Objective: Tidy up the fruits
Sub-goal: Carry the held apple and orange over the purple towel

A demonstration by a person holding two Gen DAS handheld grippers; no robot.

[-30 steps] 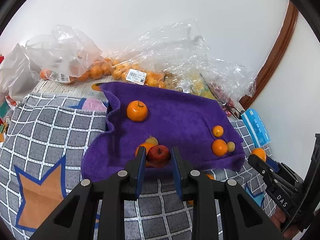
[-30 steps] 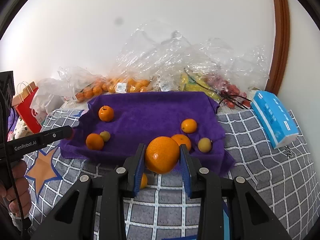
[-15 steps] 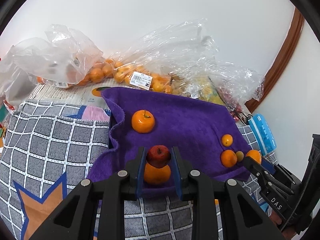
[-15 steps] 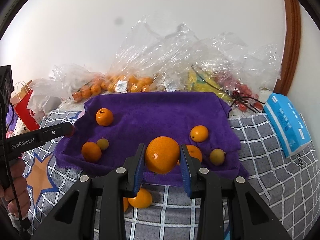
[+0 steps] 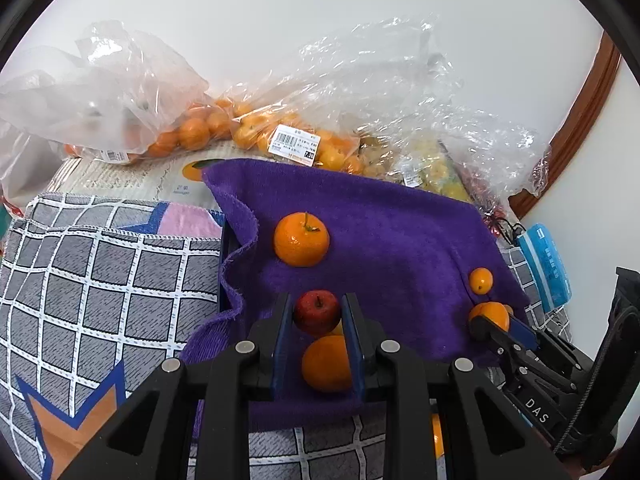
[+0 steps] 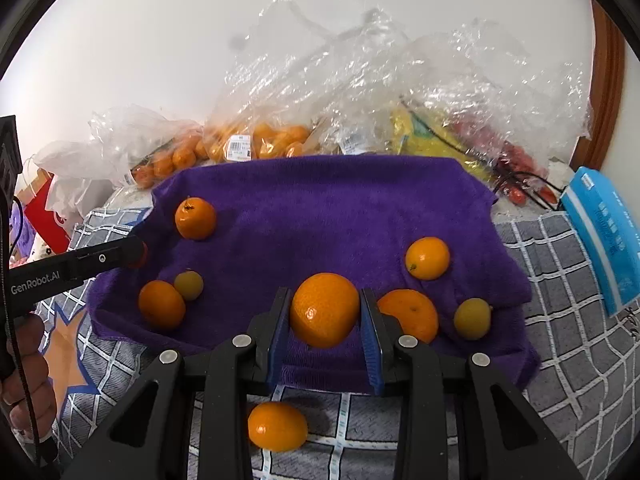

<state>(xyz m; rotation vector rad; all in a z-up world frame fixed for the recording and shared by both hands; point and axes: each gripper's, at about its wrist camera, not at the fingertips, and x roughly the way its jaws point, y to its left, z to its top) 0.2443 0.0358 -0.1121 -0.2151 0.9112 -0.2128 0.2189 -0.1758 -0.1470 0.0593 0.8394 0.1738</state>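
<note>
My left gripper (image 5: 317, 312) is shut on a small red apple (image 5: 317, 312) and holds it over the near left part of the purple towel (image 5: 380, 240), above an orange (image 5: 326, 364). My right gripper (image 6: 325, 310) is shut on a large orange (image 6: 325, 310) over the towel's (image 6: 320, 208) near edge. On the towel lie a stemmed orange (image 5: 301, 239), more oranges (image 6: 427, 258) (image 6: 161, 304) (image 6: 412, 314) and two small yellow-green fruits (image 6: 189, 285) (image 6: 472, 318). One orange (image 6: 277, 426) lies on the checked cloth under my right gripper.
Clear plastic bags of oranges (image 5: 192, 132) (image 6: 260, 142) and other fruit are piled against the wall behind the towel. A blue tissue pack (image 6: 604, 232) lies at the right. A red paper bag (image 6: 44, 216) stands at the left. Grey checked cloth (image 5: 100, 280) covers the surface.
Both grippers have moved forward over the towel with their fruit still held. The left gripper with the apple now hangs above the near orange on the towel.
</note>
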